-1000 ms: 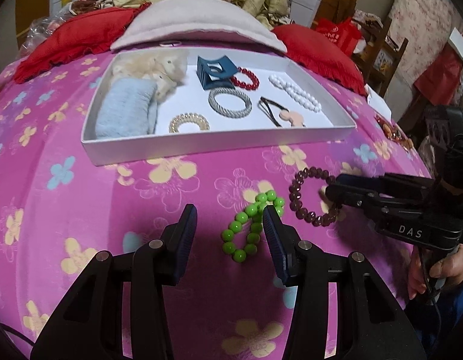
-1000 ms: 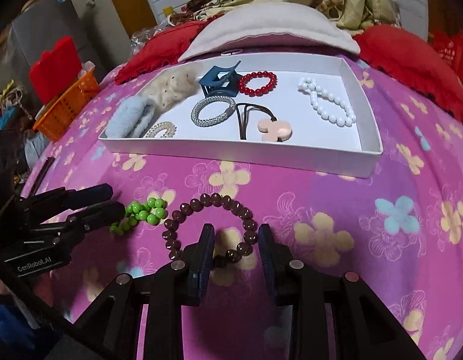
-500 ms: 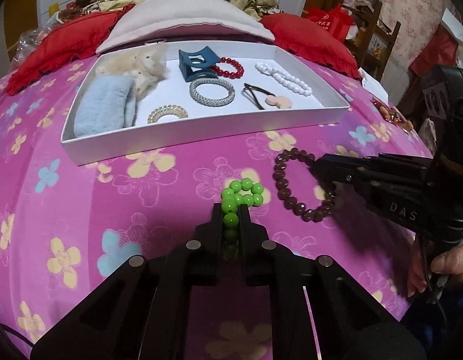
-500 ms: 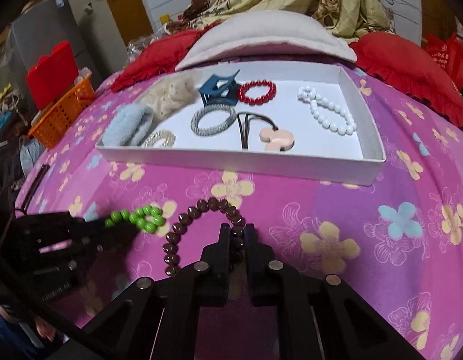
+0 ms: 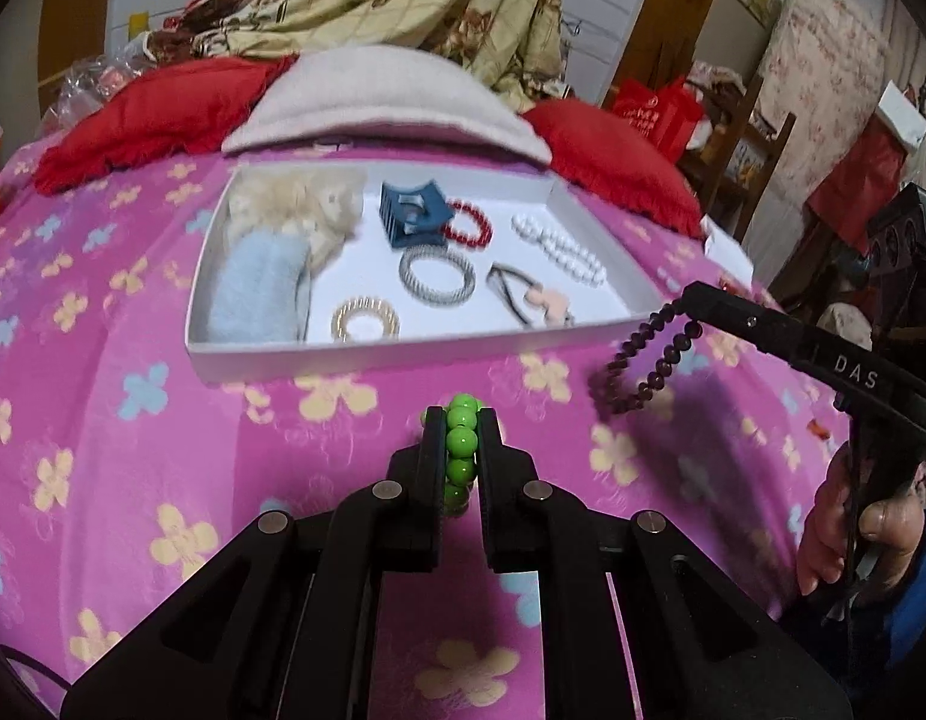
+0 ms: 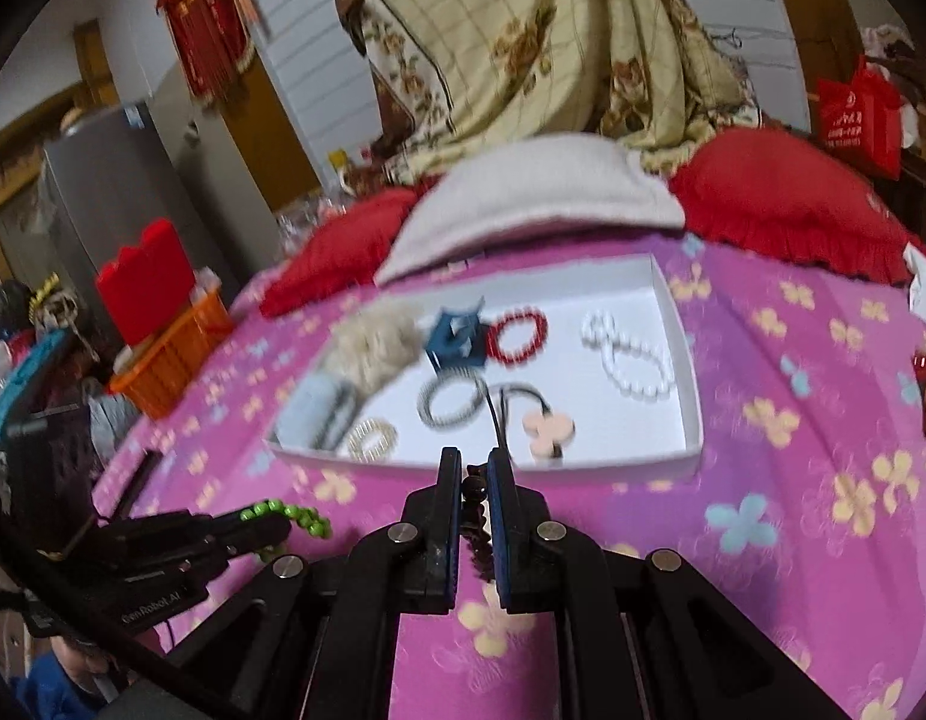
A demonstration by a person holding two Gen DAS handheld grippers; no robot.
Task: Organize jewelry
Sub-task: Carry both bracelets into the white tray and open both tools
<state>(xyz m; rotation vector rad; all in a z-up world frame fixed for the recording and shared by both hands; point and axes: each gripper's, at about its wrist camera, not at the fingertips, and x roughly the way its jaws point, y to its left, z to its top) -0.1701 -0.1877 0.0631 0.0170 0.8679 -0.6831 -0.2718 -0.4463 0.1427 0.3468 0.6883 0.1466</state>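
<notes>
Green beads of a bracelet sit clamped between the left gripper jaws, lifted off the pink flowered bedspread. The right gripper jaws pinch a dark bead bracelet, which dangles in the air near the white tray of jewelry. A second ago both pairs of jaws stood open around bracelets lying on the bedspread; they have since closed and risen.

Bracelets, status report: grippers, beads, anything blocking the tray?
Left gripper shut on green bracelet. Right gripper shut on dark bracelet, clear of cloth. Path to white tray open.
</notes>
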